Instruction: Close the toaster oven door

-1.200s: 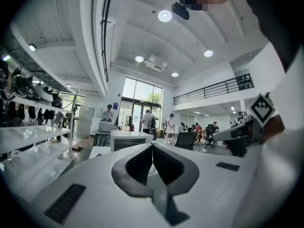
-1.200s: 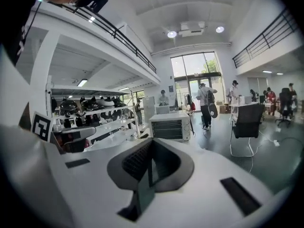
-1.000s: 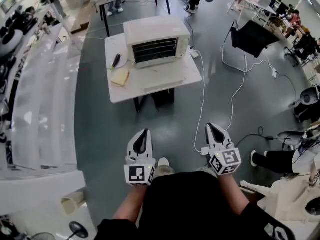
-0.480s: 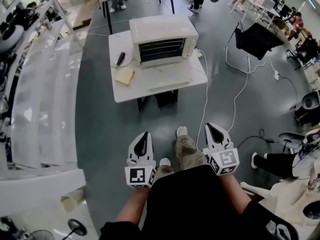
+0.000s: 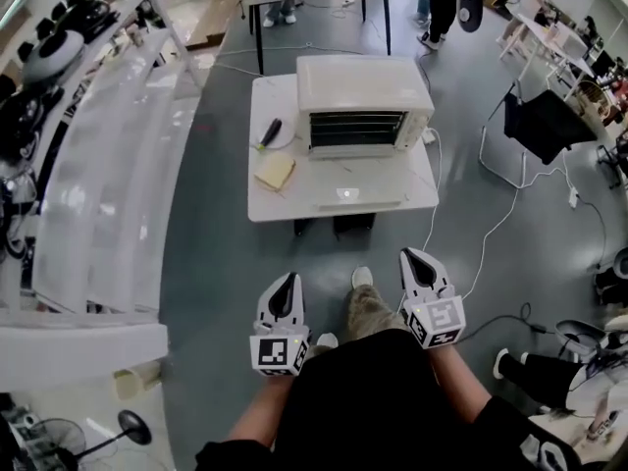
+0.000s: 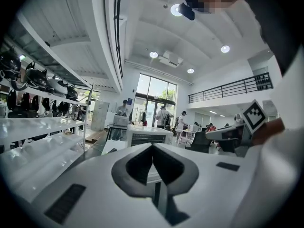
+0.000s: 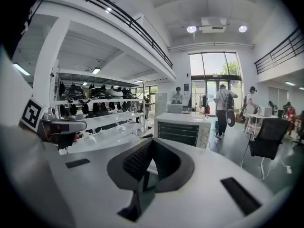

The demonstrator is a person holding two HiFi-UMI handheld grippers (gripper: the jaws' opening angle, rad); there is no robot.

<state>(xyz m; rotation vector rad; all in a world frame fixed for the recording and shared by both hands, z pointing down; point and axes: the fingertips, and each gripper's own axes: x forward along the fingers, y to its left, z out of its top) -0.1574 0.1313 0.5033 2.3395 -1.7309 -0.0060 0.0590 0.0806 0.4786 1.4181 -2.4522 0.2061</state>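
- The toaster oven (image 5: 363, 86) stands on a small white table (image 5: 285, 199) well ahead of the person, toward the table's far, right part.
- Its long axis runs left to right across the head view. Its open front faces the person, and the wire racks inside show.
- The oven door (image 5: 358, 197) is down. It lies about flat and reaches from the oven's lower front edge toward the person, nearly to the table's near edge, with its long side parallel to the oven's front.
- The left gripper (image 5: 287, 285) is held low in front of the person's body, well apart from the table. Its jaws are closed tip to tip with nothing between them. Its own view looks over the joined tips toward the oven.
- The right gripper (image 5: 413, 259) is beside it at about the same height and also points toward the oven. Its jaws meet at the tips and grip nothing.
- Left of the oven on the table lie a yellowish square pad (image 5: 276, 171) and a dark-handled tool (image 5: 270, 131).
- A white cable (image 5: 432, 219) runs from the oven's right side down to the grey floor.
- White shelving (image 5: 98, 194) lines the left side.
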